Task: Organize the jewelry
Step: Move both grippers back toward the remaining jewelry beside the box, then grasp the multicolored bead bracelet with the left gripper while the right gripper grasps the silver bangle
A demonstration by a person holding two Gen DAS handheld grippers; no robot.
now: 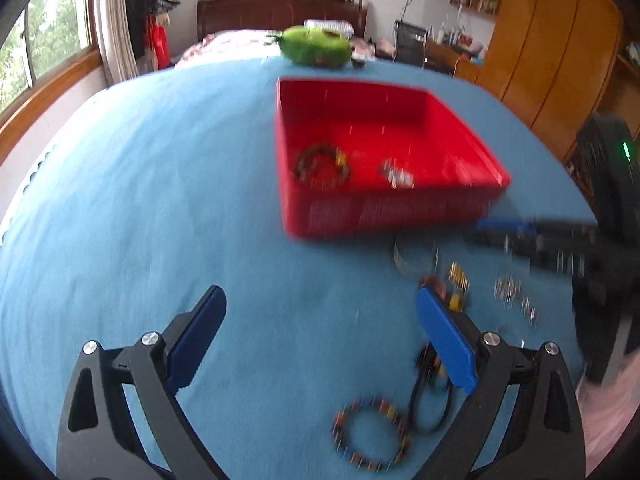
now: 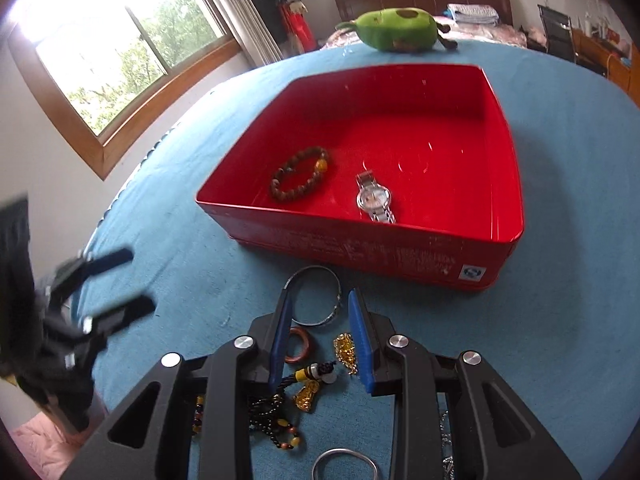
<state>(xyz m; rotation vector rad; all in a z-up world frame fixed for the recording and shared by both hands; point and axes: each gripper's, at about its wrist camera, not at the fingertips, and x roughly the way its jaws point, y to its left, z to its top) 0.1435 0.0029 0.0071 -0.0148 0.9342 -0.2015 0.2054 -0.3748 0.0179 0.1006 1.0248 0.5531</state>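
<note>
A red tray (image 2: 400,252) sits on the blue cloth and holds a brown bead bracelet (image 2: 300,179) and a silver watch (image 2: 374,198). The tray also shows in the left wrist view (image 1: 384,212), blurred. My right gripper (image 2: 320,300) is open and empty, its jaws on either side of a silver bangle (image 2: 320,298) lying before the tray. Beneath it lie a red-brown ring (image 2: 299,346), a gold chain (image 2: 346,350), a black bead necklace with gold pendant (image 2: 280,404) and another silver bangle (image 2: 344,464). My left gripper (image 1: 320,300) is open wide and empty over bare cloth, near a coloured bead bracelet (image 1: 372,434).
A green avocado plush (image 2: 394,28) lies at the far edge of the blue-covered table (image 2: 580,200). The left gripper shows blurred at the left of the right wrist view (image 2: 92,304). A window, a bed and wooden cabinets stand beyond the table.
</note>
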